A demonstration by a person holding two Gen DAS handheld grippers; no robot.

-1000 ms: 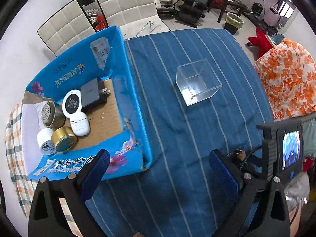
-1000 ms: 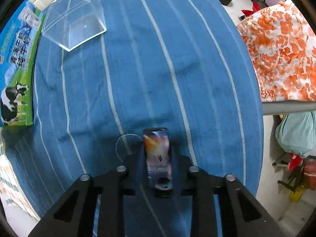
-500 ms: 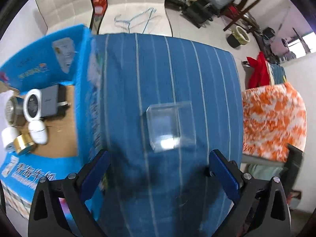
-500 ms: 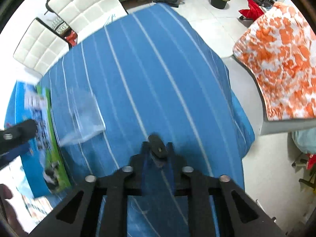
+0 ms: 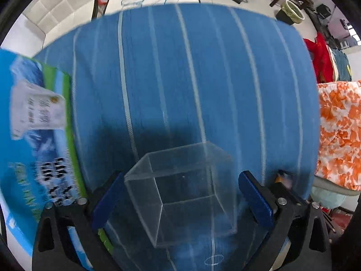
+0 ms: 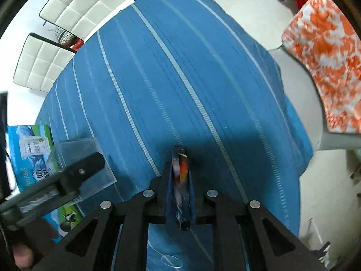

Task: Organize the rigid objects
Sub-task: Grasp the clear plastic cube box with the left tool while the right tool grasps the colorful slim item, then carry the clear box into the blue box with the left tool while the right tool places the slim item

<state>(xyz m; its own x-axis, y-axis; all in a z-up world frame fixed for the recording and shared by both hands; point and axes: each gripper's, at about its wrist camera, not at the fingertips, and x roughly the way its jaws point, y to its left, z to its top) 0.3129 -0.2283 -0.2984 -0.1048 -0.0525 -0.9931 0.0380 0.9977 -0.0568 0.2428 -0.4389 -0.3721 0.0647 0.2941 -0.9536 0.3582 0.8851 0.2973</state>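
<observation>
Blue striped tablecloth (image 5: 191, 79), milk carton (image 5: 38, 140) at its left edge. Clear box (image 5: 180, 194) sits directly between the left gripper (image 5: 180, 201) pads, jaws closing but not yet touching its walls. Right gripper (image 6: 180, 187), well right of the box, is clamped on a thin colourful card (image 6: 181, 174), edge-up.

Left wrist view looks almost straight down, close over the blue striped tablecloth (image 5: 203, 79), a clear box (image 5: 180, 194) filling the lower centre of frame. Right wrist view tilts steeply down from higher, facing the far table edge and the white chairs (image 6: 74, 6) at upper left. Both share the cloth, the box (image 6: 85, 155) and the printed carton (image 6: 29, 149) at left.
</observation>
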